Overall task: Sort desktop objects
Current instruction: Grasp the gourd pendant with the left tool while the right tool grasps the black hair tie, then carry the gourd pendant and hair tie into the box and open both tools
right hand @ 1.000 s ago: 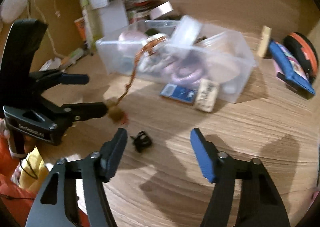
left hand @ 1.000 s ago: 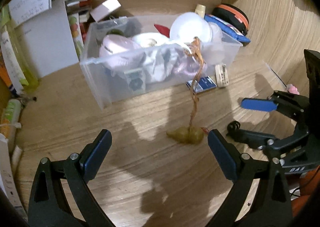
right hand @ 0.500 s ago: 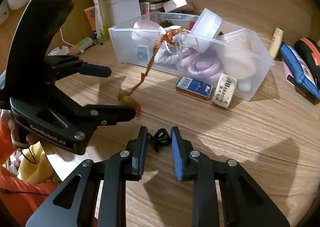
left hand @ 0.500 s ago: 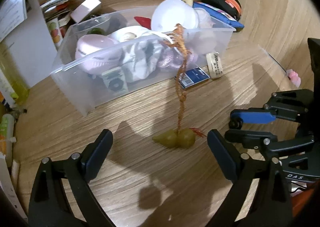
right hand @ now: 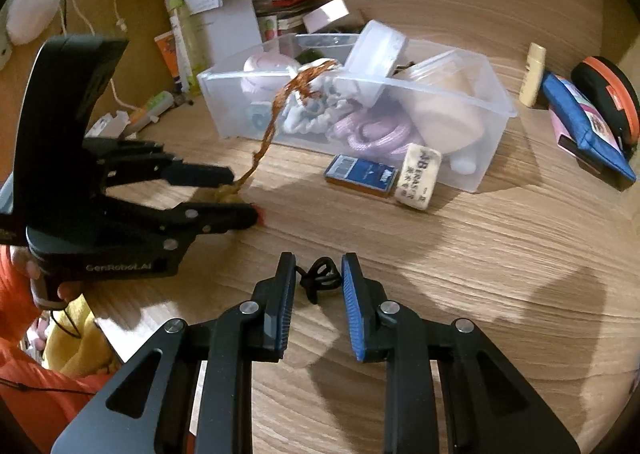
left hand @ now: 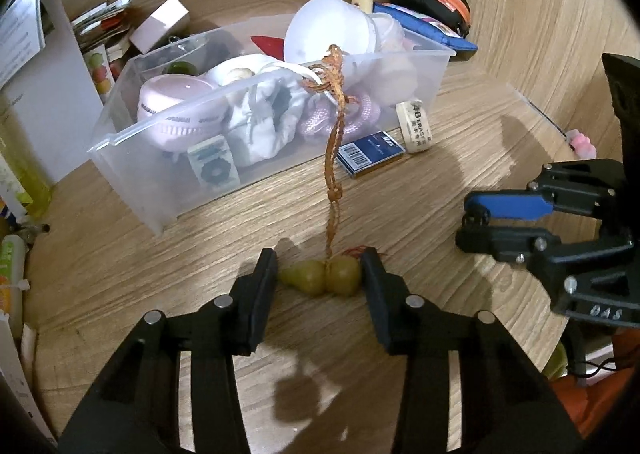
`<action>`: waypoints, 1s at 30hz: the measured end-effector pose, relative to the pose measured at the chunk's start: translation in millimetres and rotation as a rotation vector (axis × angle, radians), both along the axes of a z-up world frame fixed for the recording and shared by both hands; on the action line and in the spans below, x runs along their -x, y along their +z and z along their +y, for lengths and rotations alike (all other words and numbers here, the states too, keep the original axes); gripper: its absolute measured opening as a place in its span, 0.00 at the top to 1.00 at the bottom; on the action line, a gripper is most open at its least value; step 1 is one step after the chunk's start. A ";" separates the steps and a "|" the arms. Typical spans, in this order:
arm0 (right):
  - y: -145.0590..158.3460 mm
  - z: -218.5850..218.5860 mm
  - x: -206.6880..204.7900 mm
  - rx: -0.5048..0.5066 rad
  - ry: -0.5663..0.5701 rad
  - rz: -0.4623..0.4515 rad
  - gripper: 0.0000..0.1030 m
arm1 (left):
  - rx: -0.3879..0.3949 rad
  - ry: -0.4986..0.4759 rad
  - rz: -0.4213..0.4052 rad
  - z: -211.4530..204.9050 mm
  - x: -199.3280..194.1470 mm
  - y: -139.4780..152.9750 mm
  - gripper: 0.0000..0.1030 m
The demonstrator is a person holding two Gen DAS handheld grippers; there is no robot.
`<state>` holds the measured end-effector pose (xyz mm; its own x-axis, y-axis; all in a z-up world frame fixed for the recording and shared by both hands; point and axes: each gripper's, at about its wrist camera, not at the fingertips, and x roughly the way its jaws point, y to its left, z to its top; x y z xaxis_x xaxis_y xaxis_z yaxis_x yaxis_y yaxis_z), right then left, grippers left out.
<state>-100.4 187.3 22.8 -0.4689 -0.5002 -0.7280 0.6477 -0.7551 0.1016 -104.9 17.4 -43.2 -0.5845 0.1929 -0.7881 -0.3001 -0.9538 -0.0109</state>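
The little green gourd charm [left hand: 320,281] lies on the tabletop [left hand: 400,222] in front of the clear storage bin [left hand: 168,210], its braided orange cord [left hand: 334,142] running up over the bin's front rim into the jumble inside. The left gripper [left hand: 320,274] brackets the gourd, and its jaws are closing on it, the pads at either end of the charm and seemingly just meeting it. To the right of the bin-to-gourd line, nearer the person, a small black clip [right hand: 320,274] sits on the tabletop between the pads of the right gripper [right hand: 319,278], which is drawn in narrow and pinching it. A blue box [left hand: 370,153] and an eraser [left hand: 415,126] rest against the bin's front wall. I'd say this is the pick-up step for both loose items. Next, each grip needs to firm up, then lift and carry over the bin's rim, minding the cord so it doesn't drag things out.
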 end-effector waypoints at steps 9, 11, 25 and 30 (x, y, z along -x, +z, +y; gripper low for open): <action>15.7 13.5 18.0 0.052 -0.064 0.013 0.79 | -0.068 0.009 0.094 -6.6 -9.2 36.1 0.59; 22.4 17.0 19.6 0.058 -0.076 0.030 0.79 | -0.077 0.014 0.123 -8.5 -8.2 46.7 0.59; 77.8 27.7 34.7 0.112 -0.113 0.180 0.79 | -0.129 0.121 0.282 -58.2 12.0 108.7 0.59; 81.2 23.9 46.7 0.109 -0.116 0.193 0.79 | -0.143 0.132 0.294 -60.6 26.4 111.5 0.59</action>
<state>-147.1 211.1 104.0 -0.6532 -0.5054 -0.5639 0.5726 -0.8169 0.0689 -131.3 -43.2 68.4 -0.8095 0.1971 -0.5531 -0.1846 -0.9796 -0.0790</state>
